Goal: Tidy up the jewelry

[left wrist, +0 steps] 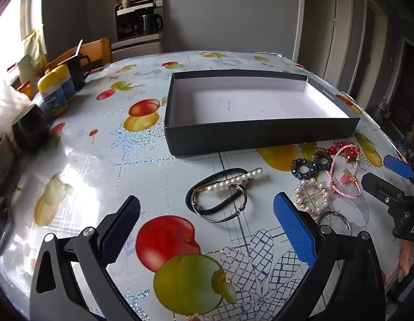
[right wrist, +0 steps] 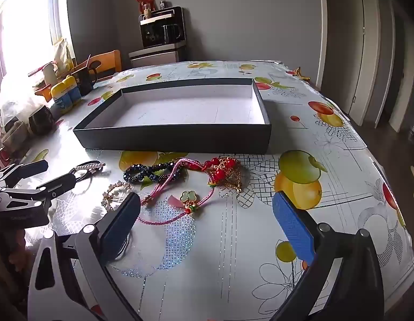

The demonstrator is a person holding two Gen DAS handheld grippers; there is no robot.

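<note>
Left gripper jaws wide, nothing between them, hanging over the table just near of a pearl hair clip that lies across a black hair tie and a thin metal bangle. Right gripper jaws wide too, nothing held, over a pink cord bracelet with a pale green clover charm; the cord passes just beside its left finger. Far of that cord: dark bead bracelet, then to the right a red bead and gold chain piece. Pearl ring-shaped piece sits left of the pink cord, near the left gripper. All jewelry is loose on the fruit-print tablecloth, none in the box. Dark box with a white inside sits open at table centre, just far of the jewelry. Far left table edge: yellow-lidded jars, black mug, dark bowl, clutter by a bright window. Wooden chair and a coffee machine stand beyond the table.
</note>
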